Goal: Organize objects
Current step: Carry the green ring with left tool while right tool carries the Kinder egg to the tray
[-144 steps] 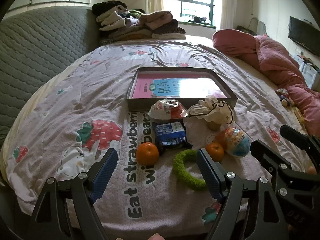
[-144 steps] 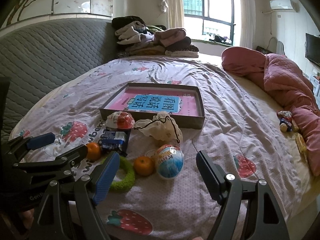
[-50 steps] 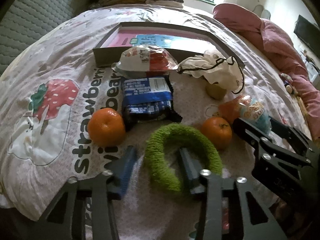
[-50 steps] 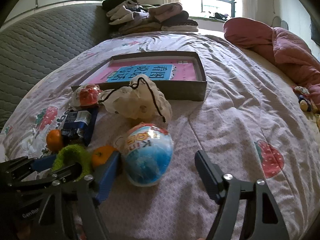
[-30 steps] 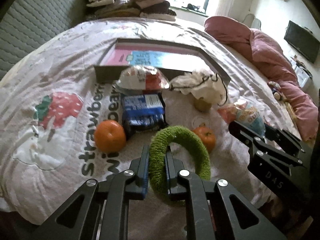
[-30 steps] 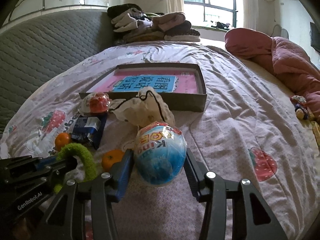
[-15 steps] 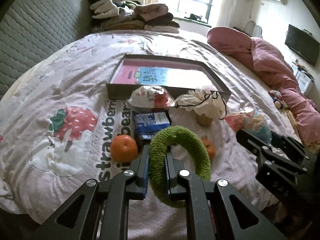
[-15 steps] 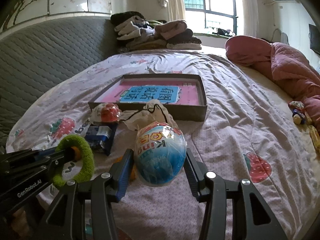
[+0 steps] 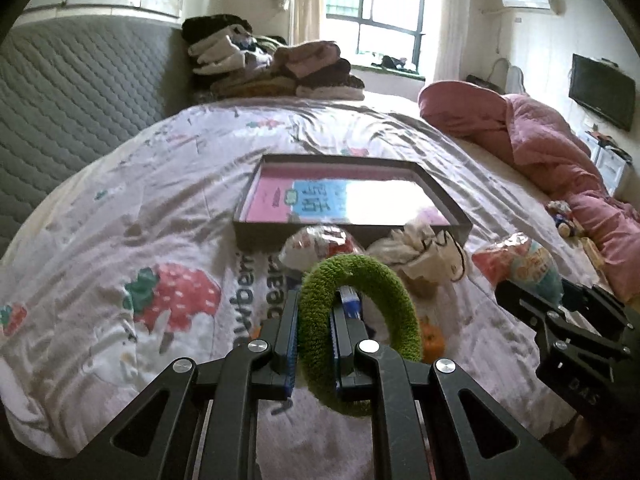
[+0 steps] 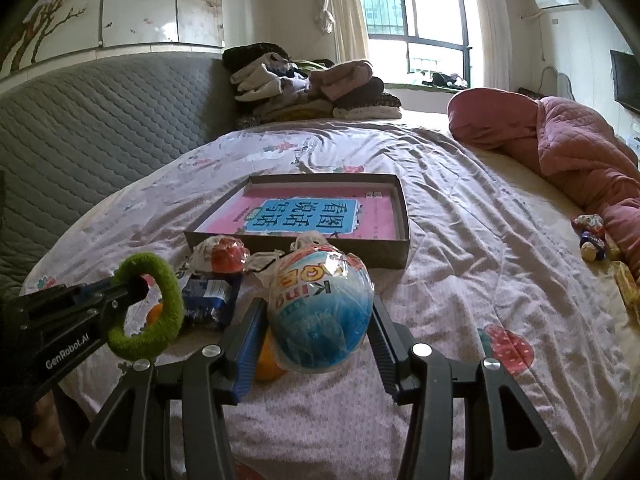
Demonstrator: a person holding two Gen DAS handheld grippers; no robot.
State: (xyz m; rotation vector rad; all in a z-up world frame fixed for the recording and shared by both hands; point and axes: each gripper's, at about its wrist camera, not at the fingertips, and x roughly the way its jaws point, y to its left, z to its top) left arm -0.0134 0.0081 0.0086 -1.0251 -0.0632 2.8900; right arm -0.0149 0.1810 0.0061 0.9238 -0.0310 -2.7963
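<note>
My left gripper [image 9: 314, 312] is shut on one side of a fuzzy green ring [image 9: 394, 300], which hangs above the bedspread; the ring [image 10: 170, 300] and left gripper [image 10: 138, 284] also show at the left of the right wrist view. My right gripper [image 10: 316, 316] is shut on a big blue-and-orange wrapped toy egg [image 10: 320, 312], lifted off the bed; the egg [image 9: 520, 264] shows at the right of the left wrist view. Ahead lies a shallow grey box [image 9: 456, 208] [image 10: 402, 216] with a pink and blue book in it.
Between grippers and box lie a red-and-white wrapped egg [image 10: 224, 254], a blue snack pack [image 10: 210, 298], a white drawstring pouch [image 9: 420, 248] and oranges [image 10: 266, 360]. A pink quilt [image 10: 580, 152] lies right, folded clothes [image 10: 304, 88] at the back, small toys [image 10: 590, 236] near the quilt.
Both grippers have risen with their loads and tilted up, so the ring and the egg hang higher over the bed and more of the room shows. Both grips stay the same.
</note>
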